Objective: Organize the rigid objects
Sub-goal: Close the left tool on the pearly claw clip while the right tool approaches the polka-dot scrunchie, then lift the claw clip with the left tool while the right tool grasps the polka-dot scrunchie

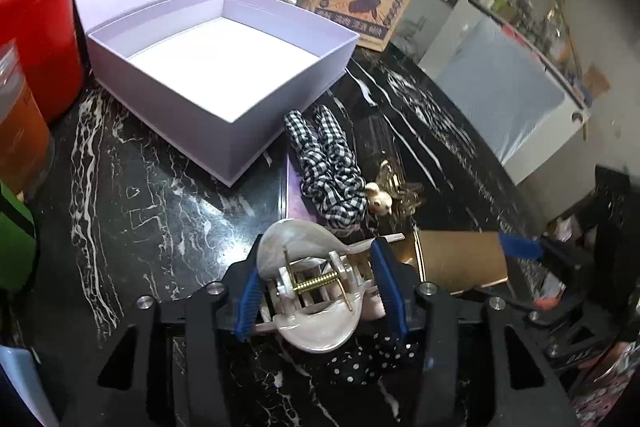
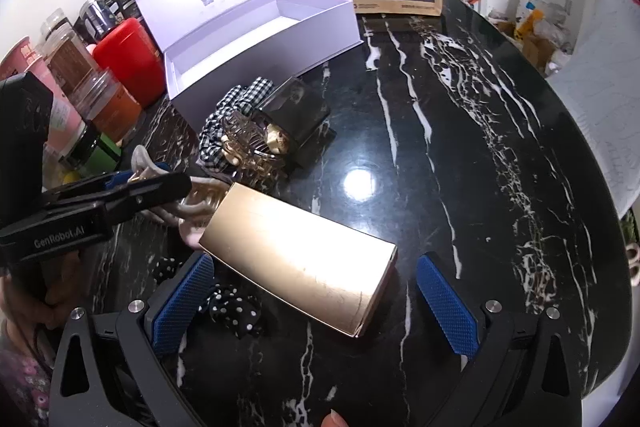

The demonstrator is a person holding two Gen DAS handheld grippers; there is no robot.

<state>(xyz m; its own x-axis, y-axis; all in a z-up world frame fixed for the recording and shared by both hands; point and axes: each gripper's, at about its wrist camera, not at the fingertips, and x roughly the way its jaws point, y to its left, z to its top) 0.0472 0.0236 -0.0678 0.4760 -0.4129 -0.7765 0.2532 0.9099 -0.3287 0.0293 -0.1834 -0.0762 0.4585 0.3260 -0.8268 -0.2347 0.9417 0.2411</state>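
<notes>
Left gripper (image 1: pixel 316 287) closed on the pearl-white claw clip (image 1: pixel 308 291): its 2 blue fingers (image 1: pixel 250 291) press the clip's flanks, with the brass spring bar lying across the gap between them. The clip sits low over the black marbled surface (image 1: pixel 140 195), near the front corner of the open white box (image 1: pixel 224 67), which stands empty with its lid tipped back. Between clip and box lie the checked scrunchie (image 1: pixel 328 163) and a clear amber clip (image 1: pixel 400 187) with a small cream figure; a black polka-dot scrunchie (image 1: pixel 360 359) lies just under the held clip, on the side away from the box.

Right gripper (image 2: pixel 312 299): fingers spread wide, empty, flanking the near end of the gold case (image 2: pixel 300 259) without touching it. The case lies flat, well in front of the box, with a dark glass block (image 2: pixel 296 107) between the 2.

Judgement on technique: the hold crosses the clip's spring, so extra squeeze may spring its teeth apart; firm, steady pressure should do. Lift straight up first, so that the teeth clear both scrunchies, which look likely to snag. Carry the clip over the box's near wall, lower it to the floor of the box, and only then release. The soft scrunchies are probably not part of this sort.
</notes>
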